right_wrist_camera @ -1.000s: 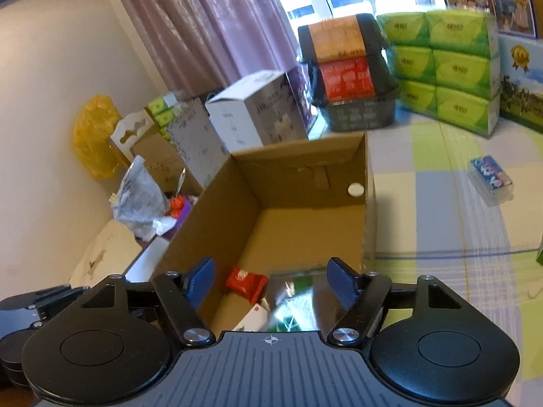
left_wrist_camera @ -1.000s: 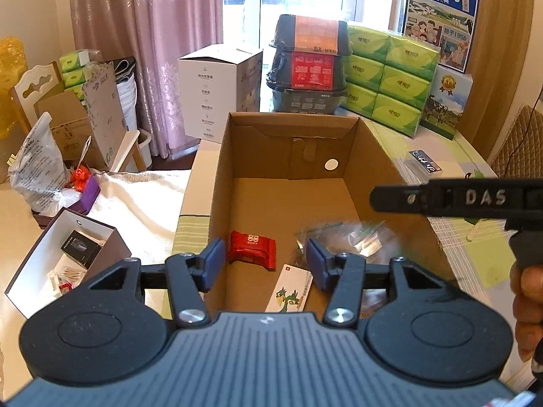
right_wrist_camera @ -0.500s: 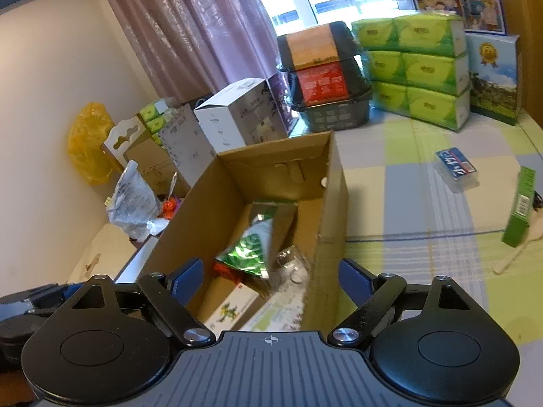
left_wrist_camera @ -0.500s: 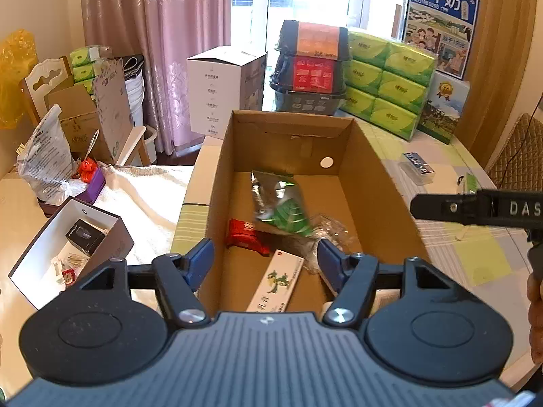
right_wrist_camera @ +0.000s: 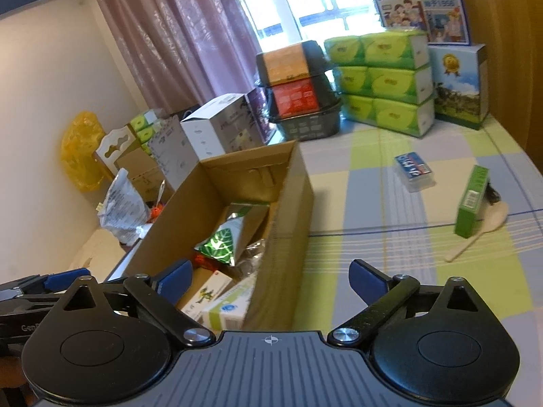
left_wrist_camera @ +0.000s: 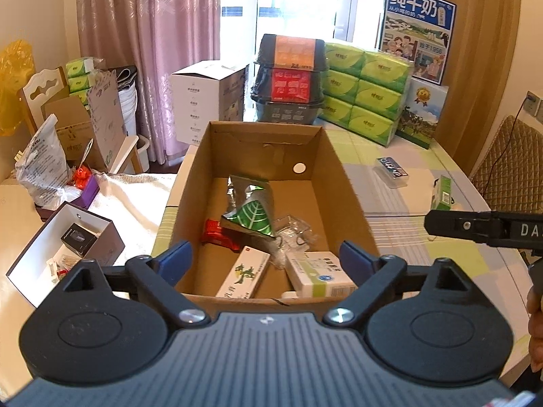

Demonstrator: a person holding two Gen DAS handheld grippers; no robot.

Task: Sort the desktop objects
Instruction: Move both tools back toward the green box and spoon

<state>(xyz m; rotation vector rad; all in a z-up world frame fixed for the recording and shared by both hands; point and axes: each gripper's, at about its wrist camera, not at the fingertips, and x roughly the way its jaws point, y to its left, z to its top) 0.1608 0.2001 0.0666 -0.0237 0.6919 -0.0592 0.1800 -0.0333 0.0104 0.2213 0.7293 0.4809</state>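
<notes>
The left gripper [left_wrist_camera: 265,260] hangs over the near end of an open brown cardboard box [left_wrist_camera: 342,183], its blue-padded jaws spread wide with nothing between them. The right gripper [right_wrist_camera: 270,277] is likewise wide and empty, held above the box's right wall where it meets the checked green, blue and cream cloth covering the surface [right_wrist_camera: 383,237]. Inside the box, a silver foil pouch printed with a green leaf [left_wrist_camera: 251,207] lies tilted across the middle, partly over a red wrapped packet [left_wrist_camera: 217,234] and beside a crumpled clear plastic wrapper [left_wrist_camera: 293,234]. Nearer the front wall lie a long white carton with a green plant drawing [left_wrist_camera: 243,275] and a white and green medicine box [left_wrist_camera: 320,274], just beside each other. Out on the cloth, well apart from the box, a clear plastic case with a blue and red label [right_wrist_camera: 414,171] lies flat; further right, a slim green carton [right_wrist_camera: 472,200] stands on edge, touching a pale wooden spoon [right_wrist_camera: 482,230]. Stacked green tissue packs [right_wrist_camera: 387,84] and black lidded trays with orange and red labels [right_wrist_camera: 297,91] line the far edge of the surface.
</notes>
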